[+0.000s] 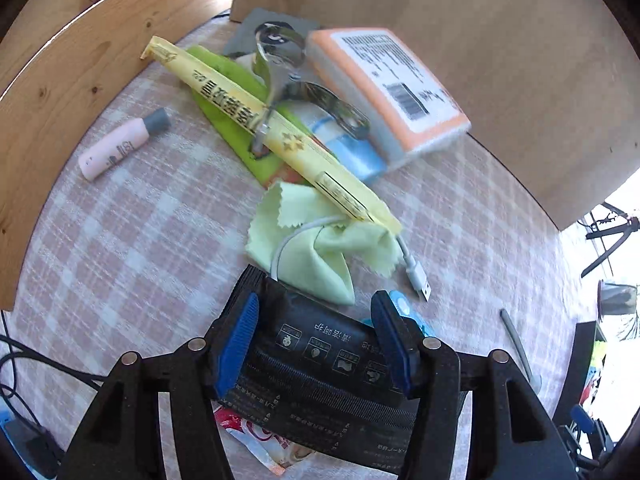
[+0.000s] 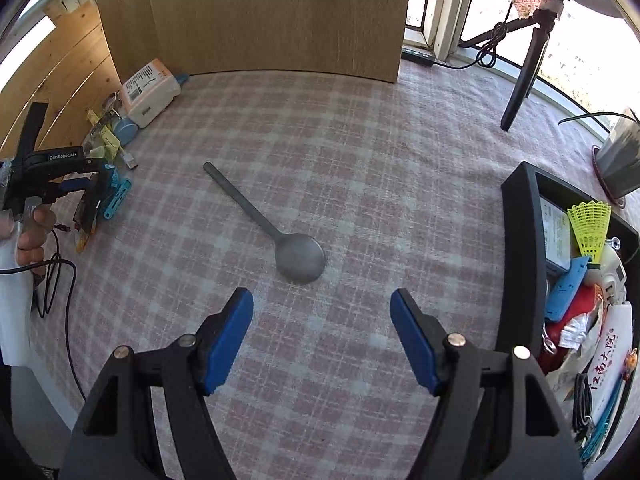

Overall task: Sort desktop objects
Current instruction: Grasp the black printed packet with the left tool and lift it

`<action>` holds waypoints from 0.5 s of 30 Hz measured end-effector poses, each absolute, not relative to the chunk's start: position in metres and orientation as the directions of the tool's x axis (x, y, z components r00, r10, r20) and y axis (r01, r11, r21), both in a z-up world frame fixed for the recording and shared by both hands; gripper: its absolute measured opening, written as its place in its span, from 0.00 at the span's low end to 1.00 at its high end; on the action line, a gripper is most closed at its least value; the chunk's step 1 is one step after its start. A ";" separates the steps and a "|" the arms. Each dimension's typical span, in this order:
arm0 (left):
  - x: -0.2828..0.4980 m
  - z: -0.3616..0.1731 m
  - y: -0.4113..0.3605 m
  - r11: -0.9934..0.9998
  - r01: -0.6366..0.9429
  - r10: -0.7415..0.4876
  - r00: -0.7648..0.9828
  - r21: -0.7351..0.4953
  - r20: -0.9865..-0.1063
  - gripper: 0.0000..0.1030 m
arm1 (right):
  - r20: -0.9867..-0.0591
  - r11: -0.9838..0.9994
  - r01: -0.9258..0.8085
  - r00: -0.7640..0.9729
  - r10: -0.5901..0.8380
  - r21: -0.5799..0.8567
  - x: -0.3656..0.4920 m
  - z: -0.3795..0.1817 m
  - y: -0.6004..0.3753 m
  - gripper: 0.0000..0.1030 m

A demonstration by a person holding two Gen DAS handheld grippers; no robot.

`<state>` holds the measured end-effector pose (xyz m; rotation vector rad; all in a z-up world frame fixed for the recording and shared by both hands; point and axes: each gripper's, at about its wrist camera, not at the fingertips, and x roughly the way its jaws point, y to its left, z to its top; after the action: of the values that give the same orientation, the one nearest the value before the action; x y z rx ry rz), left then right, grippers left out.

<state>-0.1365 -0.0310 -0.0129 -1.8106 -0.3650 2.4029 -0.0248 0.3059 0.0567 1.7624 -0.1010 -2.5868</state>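
My left gripper (image 1: 316, 340) is shut on a black flat packet (image 1: 316, 376) with white print, held just above the checked cloth. Ahead of it lie a pale green cloth (image 1: 308, 240), a white USB cable (image 1: 414, 270), a long yellow packet (image 1: 272, 128), a metal clip tool (image 1: 288, 68), an orange-and-white box (image 1: 384, 84) and a pink tube (image 1: 120, 144). My right gripper (image 2: 322, 336) is open and empty, just short of a grey metal spoon (image 2: 298, 256). The left gripper also shows in the right wrist view (image 2: 92, 196) at far left.
A black bin (image 2: 524, 264) at the right holds several sorted items, including a yellow shuttlecock (image 2: 590, 228). Wooden boards (image 2: 256, 16) wall the back and left. A tripod leg (image 2: 524, 76) stands at back right. A red-white wrapper (image 1: 256, 440) lies under the black packet.
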 end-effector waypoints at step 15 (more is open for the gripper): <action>-0.060 0.026 0.095 -0.893 -0.333 0.394 -0.257 -0.302 -0.882 0.51 | -0.917 -0.989 0.005 -0.375 -0.138 0.147 0.001 0.064 0.279 0.68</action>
<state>-0.0597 0.0952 0.0260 -1.5544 -0.0746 2.1800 0.0007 0.2795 0.0636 1.7041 -0.1825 -2.5293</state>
